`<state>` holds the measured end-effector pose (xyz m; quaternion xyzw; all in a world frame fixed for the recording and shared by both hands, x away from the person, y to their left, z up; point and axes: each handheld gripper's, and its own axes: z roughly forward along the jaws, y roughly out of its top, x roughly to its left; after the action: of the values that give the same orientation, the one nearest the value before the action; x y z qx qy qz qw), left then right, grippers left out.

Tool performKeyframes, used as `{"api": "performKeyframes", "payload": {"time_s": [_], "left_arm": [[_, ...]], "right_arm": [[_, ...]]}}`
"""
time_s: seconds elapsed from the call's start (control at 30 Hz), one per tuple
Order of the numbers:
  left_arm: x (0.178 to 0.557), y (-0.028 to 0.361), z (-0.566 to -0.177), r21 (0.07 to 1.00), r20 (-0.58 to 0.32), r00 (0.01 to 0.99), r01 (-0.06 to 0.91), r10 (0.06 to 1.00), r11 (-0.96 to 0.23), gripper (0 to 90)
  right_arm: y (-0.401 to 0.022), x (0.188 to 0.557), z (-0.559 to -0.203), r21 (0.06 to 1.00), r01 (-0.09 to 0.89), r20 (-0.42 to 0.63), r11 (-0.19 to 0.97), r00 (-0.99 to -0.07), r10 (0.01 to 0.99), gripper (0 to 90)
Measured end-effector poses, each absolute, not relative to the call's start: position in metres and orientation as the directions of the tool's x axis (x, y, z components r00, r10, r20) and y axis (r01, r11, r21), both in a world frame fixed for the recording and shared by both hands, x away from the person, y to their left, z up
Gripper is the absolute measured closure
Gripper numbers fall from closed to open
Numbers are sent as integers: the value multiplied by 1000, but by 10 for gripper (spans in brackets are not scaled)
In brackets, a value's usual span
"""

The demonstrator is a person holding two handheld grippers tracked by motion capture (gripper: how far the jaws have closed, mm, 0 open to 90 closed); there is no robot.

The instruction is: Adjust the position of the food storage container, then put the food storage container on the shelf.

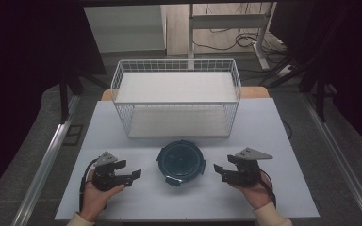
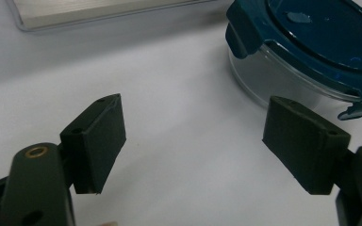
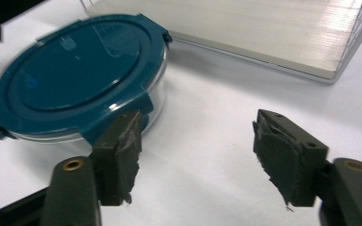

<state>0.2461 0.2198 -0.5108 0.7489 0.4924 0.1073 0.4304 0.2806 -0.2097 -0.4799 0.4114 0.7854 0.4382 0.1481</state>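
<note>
A round clear container with a dark teal snap-on lid sits on the white table between my two grippers. My left gripper lies to its left, pointing right toward it, jaws wide apart over bare table. In the left gripper view the container is beyond the right jaw, untouched. My right gripper lies to the container's right, pointing left, open with nothing between its worn pads. In the right gripper view the container stands just behind the left jaw.
A white wire basket with a pale floor stands behind the container, across the middle of the table. Its lower edge shows in the left gripper view and the right gripper view. Dark floor and cables surround the table.
</note>
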Motion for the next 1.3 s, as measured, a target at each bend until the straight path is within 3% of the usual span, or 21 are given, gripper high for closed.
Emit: {"api": "performKeyframes", "payload": {"time_s": [0.27, 0.67, 1.07, 1.3], "left_arm": [[246, 220, -510, 750, -266, 492, 646, 829, -143, 214], [246, 214, -502, 748, -269, 491, 648, 828, -142, 213], [270, 211, -475, 705, -445, 467, 709, 765, -23, 210], [293, 195, -466, 675, -484, 499, 736, 719, -56, 204]], "right_arm": [[-208, 278, -482, 816, 504, 125, 284, -633, 764, 222], [-204, 279, -482, 794, 535, 142, 290, -627, 766, 218], [-189, 289, -467, 745, 642, 322, 180, -583, 746, 216], [-177, 296, -463, 720, 685, 408, 108, -544, 734, 187]]}}
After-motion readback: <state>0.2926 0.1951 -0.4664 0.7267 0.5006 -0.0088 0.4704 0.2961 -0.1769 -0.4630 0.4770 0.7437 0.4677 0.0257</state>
